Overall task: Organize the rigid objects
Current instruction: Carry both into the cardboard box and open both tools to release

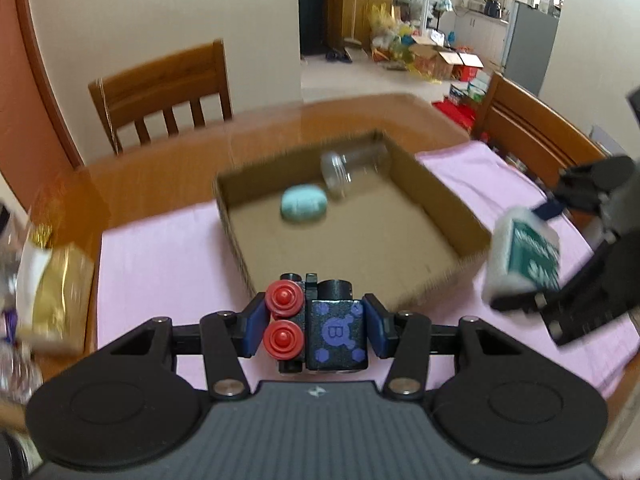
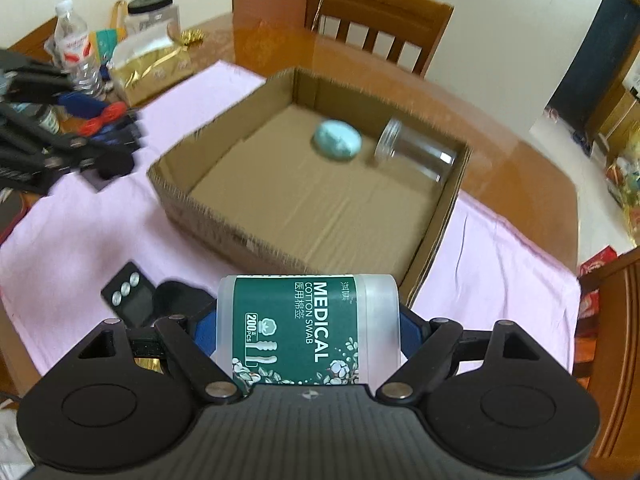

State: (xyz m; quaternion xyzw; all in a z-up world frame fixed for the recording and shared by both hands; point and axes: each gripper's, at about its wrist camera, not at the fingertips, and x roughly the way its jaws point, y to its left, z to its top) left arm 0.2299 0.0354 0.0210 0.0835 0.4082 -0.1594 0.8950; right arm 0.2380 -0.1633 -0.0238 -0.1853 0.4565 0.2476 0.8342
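The cardboard box [image 2: 308, 184] stands open at the top, and most of its floor is bare across the centre and lower left of the right wrist view. Only the far right corner is taken: a pale green oval piece [image 2: 337, 138] with a clear jar [image 2: 416, 152] lying on its side just beside it (whether they touch is unclear). The pink cloth [image 2: 80, 240] at lower left is free apart from a small black device [image 2: 128, 300]. Upper left is crowded with a water bottle [image 2: 76, 50] and a gold tissue pack [image 2: 150, 66].

Both wrist views angled down toward the cardboard box [image 1: 436, 204] [image 2: 440, 216] from close by its near rim, apparently at opposite near corners; box interior shared, slightly blurred.
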